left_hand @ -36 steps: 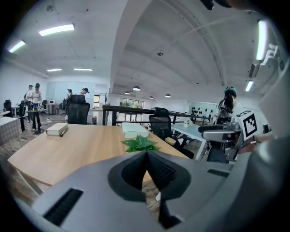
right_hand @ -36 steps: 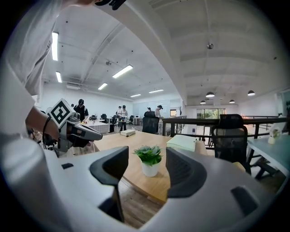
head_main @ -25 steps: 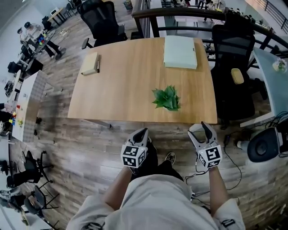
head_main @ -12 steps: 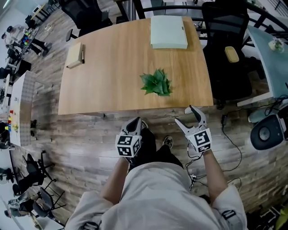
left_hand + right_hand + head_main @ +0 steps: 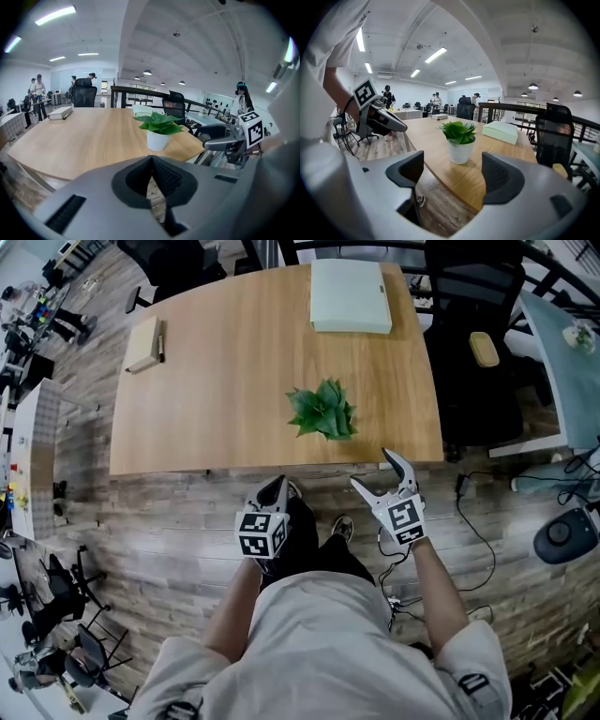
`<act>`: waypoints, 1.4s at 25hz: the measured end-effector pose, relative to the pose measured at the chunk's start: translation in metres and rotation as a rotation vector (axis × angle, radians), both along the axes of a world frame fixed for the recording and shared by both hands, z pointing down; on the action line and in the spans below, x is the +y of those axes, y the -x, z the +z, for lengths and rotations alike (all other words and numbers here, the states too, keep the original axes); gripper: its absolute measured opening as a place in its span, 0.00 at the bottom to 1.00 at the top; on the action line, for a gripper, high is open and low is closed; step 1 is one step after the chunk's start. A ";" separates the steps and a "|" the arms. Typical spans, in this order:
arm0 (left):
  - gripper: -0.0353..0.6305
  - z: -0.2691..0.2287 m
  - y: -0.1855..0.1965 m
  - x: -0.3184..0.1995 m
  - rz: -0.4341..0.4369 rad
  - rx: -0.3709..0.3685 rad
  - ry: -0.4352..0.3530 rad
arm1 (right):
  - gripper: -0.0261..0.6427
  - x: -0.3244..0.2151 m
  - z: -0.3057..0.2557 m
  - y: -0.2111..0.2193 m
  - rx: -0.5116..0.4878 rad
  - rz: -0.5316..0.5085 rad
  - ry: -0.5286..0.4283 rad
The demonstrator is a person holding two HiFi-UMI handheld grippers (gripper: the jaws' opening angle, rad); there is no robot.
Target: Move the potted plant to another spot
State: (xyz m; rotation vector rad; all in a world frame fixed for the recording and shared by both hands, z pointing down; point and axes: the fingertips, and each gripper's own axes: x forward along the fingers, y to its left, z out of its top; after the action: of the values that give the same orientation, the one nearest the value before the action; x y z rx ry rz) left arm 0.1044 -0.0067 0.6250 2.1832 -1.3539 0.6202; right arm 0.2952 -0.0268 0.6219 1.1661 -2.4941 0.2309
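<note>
An open-plan office — a broad wooden desk (image 5: pixel 234 381) with black swivel chairs (image 5: pixel 552 133) round it. Strip lights (image 5: pixel 436 55) run overhead, and people (image 5: pixel 38 89) stand by far desks.

Wooden table (image 5: pixel 225 390) — pale green box (image 5: pixel 350 296), tan notebook (image 5: pixel 143 343), black chair (image 5: pixel 473 399)

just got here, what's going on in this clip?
A person stands at the near edge of the wooden table, a gripper in each hand. The potted plant sits untouched near that edge. On the right gripper the jaws have just been opening, nothing between them; on the left gripper they are together, empty. Neither touches the plant.
</note>
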 end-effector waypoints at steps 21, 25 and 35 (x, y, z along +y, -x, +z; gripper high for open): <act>0.07 0.032 0.026 -0.037 0.024 -0.015 0.096 | 0.70 -0.055 0.064 0.040 0.038 -0.003 0.075; 0.07 0.034 0.028 -0.040 0.031 -0.022 0.100 | 0.71 -0.068 0.068 0.045 0.036 -0.004 0.076; 0.07 0.038 0.039 -0.044 0.035 -0.026 0.114 | 0.75 -0.091 0.073 0.059 0.050 0.024 0.057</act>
State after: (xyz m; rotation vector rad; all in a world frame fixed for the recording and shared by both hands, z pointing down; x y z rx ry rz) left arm 0.0654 -0.0503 0.6627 2.1180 -1.2644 0.7235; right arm 0.2364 -0.1180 0.6946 1.1651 -2.4152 0.2739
